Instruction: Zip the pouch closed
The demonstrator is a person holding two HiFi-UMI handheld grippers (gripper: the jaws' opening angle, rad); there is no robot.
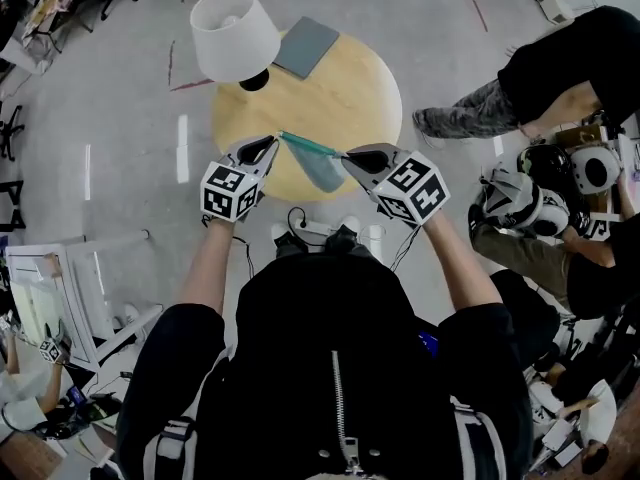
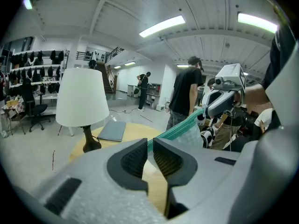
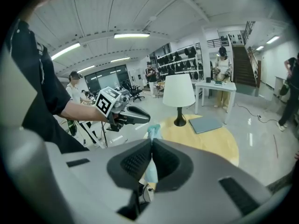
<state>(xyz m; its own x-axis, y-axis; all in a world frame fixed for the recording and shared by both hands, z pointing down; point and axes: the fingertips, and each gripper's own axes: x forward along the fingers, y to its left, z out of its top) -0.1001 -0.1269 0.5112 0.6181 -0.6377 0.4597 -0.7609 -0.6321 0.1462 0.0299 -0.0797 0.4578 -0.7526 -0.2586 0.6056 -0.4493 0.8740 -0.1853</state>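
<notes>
we held the teal pouch (image 1: 318,163) up between both grippers, over the near side of the round wooden table (image 1: 345,98). the left gripper (image 1: 274,144) had its jaws pressed together on one end of the pouch's top edge; in the left gripper view that green zip edge ran straight out from between the dark pads towards the right gripper (image 1: 352,158). the right gripper's jaws were likewise shut on the other end of the edge, and in the right gripper view pale teal cloth hung down below the pinch. the top edge was drawn taut between the two tips, sloping a little down towards the right one, with the body of the pouch sagging beneath it. we could not tell how far the zip was closed, nor find the slider. farther back on the table stood a lamp (image 1: 235,30) with a white shade and a dark base, and just beside it lay a flat grey pad (image 1: 306,46) near the far rim. a person (image 1: 560,68) in dark clothes sat on the floor to our right.
</notes>
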